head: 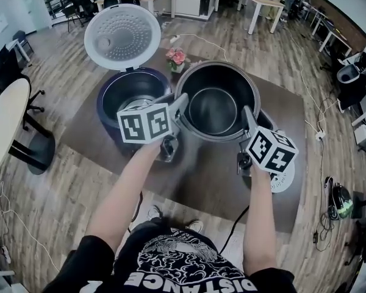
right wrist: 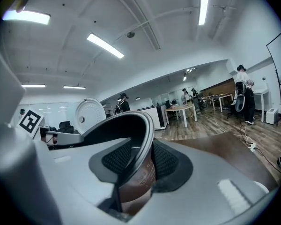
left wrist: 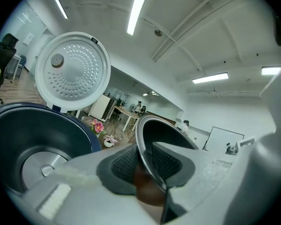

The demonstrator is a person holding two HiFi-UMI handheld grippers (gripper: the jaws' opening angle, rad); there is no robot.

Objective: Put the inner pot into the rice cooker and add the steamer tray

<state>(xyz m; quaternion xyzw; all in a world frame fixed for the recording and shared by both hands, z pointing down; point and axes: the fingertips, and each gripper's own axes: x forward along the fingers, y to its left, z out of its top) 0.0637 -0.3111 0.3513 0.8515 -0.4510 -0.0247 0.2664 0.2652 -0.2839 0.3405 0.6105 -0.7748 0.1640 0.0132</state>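
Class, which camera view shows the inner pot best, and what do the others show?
The head view: nearly the whole inner pot from above, round rim and empty inside. The left gripper view shows only a stretch of rim between its pads; the right gripper view, rim and some outer wall.

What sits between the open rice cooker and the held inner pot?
Pink flowers in a small vase show in the gap between rice cooker and inner pot in the left gripper view.
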